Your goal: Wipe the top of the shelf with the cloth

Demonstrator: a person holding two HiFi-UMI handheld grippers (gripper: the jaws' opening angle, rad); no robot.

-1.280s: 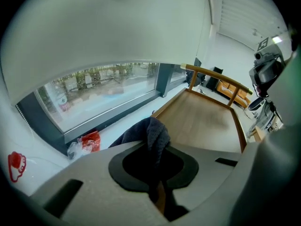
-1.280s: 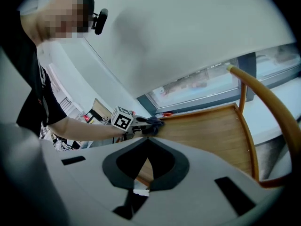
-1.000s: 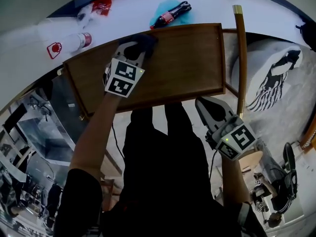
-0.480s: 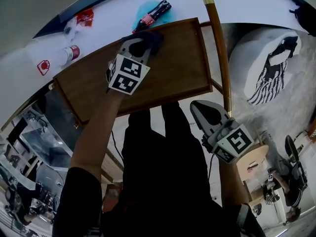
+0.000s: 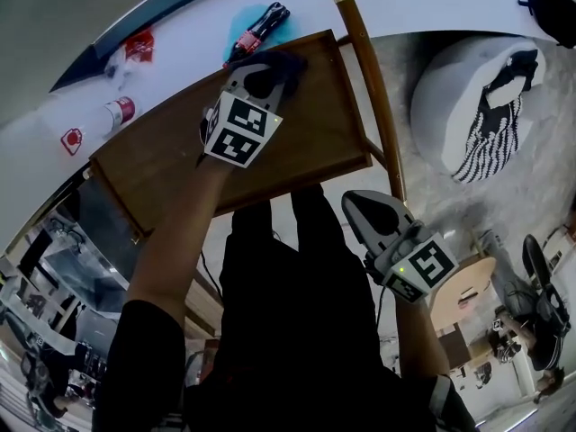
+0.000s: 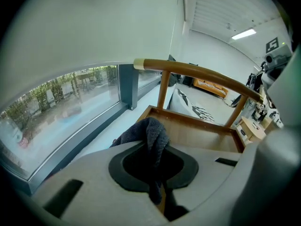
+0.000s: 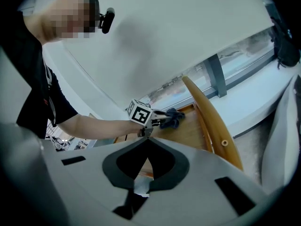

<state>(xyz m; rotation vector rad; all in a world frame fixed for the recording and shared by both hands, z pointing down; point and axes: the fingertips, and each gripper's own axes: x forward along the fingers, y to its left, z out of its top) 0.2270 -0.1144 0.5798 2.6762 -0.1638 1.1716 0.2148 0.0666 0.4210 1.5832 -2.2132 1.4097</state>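
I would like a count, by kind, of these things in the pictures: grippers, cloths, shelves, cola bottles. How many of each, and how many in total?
Grippers: 2, the left gripper and the right gripper
Cloth: 1
Shelf: 1
Cola bottle: 1
Total: 5

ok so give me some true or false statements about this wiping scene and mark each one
1. The left hand-held gripper is shut on the dark cloth. True.
2. The cloth sits at the near edge of the shelf top, by the person's legs. False: it is at the far edge, close to the corner by the wooden rail.
3. The right hand-held gripper presses on the shelf top. False: it is held off the shelf near the person's legs, jaws together and holding nothing.
4. A cola bottle lies on its side beyond the shelf's far edge. True.
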